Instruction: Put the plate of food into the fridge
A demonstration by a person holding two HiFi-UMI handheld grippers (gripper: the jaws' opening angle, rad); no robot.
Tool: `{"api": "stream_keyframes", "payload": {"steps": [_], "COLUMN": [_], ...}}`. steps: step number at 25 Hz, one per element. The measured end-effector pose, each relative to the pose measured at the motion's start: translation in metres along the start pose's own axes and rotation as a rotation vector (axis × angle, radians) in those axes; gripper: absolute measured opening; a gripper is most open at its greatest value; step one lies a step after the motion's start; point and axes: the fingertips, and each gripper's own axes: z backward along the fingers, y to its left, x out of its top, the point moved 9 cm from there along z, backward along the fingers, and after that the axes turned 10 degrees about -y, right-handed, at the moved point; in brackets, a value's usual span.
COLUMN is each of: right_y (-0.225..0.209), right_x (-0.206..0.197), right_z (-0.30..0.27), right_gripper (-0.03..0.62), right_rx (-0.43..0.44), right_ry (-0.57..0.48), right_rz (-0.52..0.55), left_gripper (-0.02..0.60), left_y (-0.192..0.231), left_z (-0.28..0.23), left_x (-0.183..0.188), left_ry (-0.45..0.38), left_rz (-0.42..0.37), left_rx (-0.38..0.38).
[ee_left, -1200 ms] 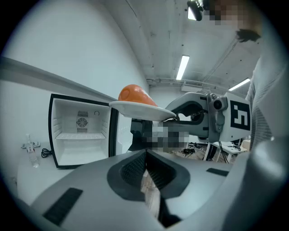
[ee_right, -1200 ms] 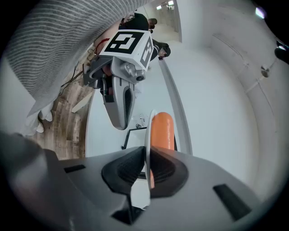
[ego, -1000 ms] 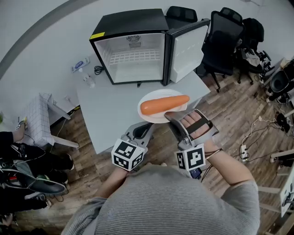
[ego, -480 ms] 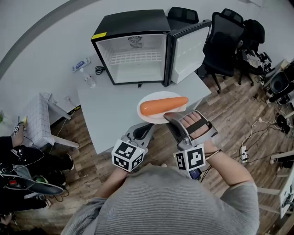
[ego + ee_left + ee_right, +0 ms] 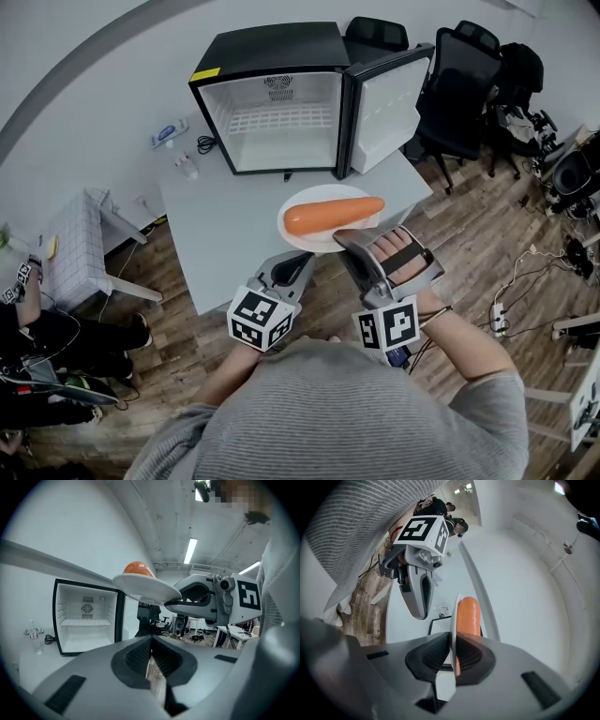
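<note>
Item: plate [image 5: 317, 243] carrying one carrot [image 5: 333, 215].
- Location: hanging in the air over the tabletop's [image 5: 234, 225] near edge, well short of the fridge [image 5: 272, 42].
- Right gripper [image 5: 345, 236]: pinching the plate's near rim and keeping it level.
- Left gripper [image 5: 302, 259]: idling beside the plate, jaws pressed together on nothing.
- Fridge: sitting at the far edge, door [image 5: 389, 108] standing wide open, shelf bare.
- Change over the last second: almost none; the plate is barely creeping forward.
- Reading: the carry is only beginning. The whole crossing and the placing inside are still waiting.
</note>
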Motion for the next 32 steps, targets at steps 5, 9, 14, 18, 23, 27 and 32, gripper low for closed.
{"api": "stream_keyframes", "payload": {"steps": [5,9,14,18,23,27,32], "right_y": [0.002,0.002,0.002,0.004,0.005,0.004,0.002], "right_x": [-0.003,-0.007,-0.014,-0.02,-0.029,-0.034,-0.038], "right_z": [0.002,0.005,0.013,0.02,0.027,0.029,0.019], "right_gripper": [0.038,0.038,0.038,0.04,0.04,0.04,0.04], "right_rx": [0.005,0.003,0.009,0.019,0.026,0.026,0.028], "right_ry": [-0.013,-0.025,-0.049,-0.066,-0.086,-0.101,-0.115], "right_rz": [0.001,0.009,0.017,0.025,0.032,0.037,0.04], "left_gripper": [0.011,0.011,0.011,0.011,0.011,0.011,0.011], "left_y": [-0.003,-0.007,-0.016,-0.026,-0.034,-0.036,-0.027], "left_z": [-0.002,-0.004,-0.011,-0.018,-0.022,-0.023,-0.025], "left_x": [-0.001,-0.001,-0.001,-0.003,-0.007,-0.01,-0.008], "left_ry": [0.003,0.003,0.002,-0.002,-0.008,-0.001,-0.009], "left_rz": [-0.001,-0.006,-0.01,-0.015,-0.014,-0.012,-0.014], "left_rx": [0.012,0.025,0.046,0.056,0.084,0.105,0.129]}}
